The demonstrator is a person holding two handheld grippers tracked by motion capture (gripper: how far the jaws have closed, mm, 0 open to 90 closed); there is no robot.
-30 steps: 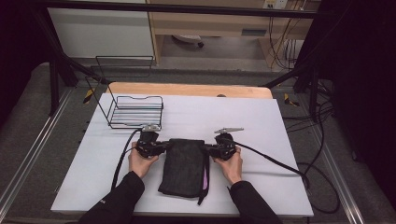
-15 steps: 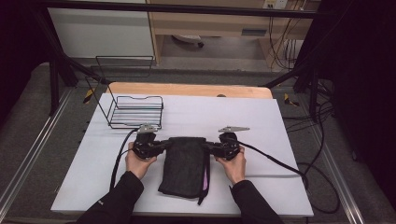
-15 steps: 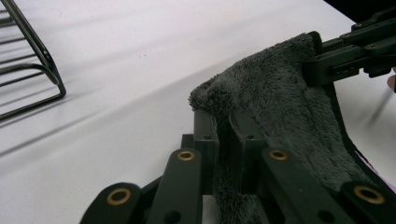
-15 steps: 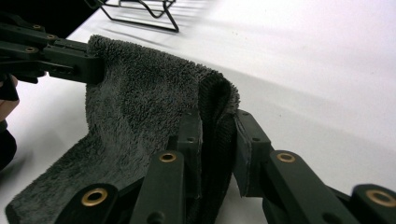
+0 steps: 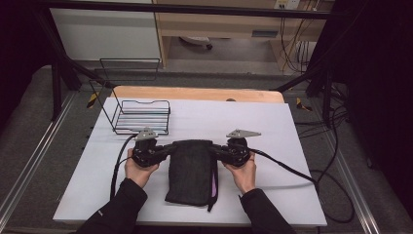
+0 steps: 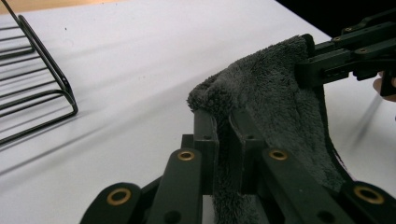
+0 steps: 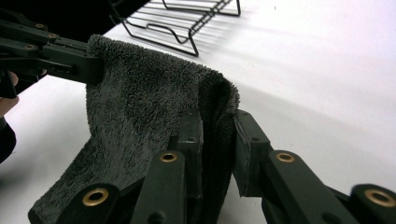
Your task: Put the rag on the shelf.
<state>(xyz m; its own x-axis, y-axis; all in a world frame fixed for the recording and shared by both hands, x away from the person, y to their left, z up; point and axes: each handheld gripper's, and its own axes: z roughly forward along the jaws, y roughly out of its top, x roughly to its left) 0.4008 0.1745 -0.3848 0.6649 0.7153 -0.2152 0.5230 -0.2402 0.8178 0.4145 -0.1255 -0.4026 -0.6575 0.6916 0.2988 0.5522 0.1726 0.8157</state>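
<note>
**Towel pinched at both far corners**

The dark towel (image 5: 191,170) lies on the white surface (image 5: 292,146) with its long axis running from the person toward the far edge, its far end lifted. The left gripper (image 5: 168,148) has its jaws closed on the far-left corner; in the left gripper view the pile bunches up between and just past the two jaws, the cloth trailing away to their right. The right gripper (image 5: 214,150) has its jaws clamped on the far-right corner, a fold standing up between them. The far hem is stretched between the two pairs of jaws. A wire rack (image 5: 141,116) stands beyond the left gripper
</note>
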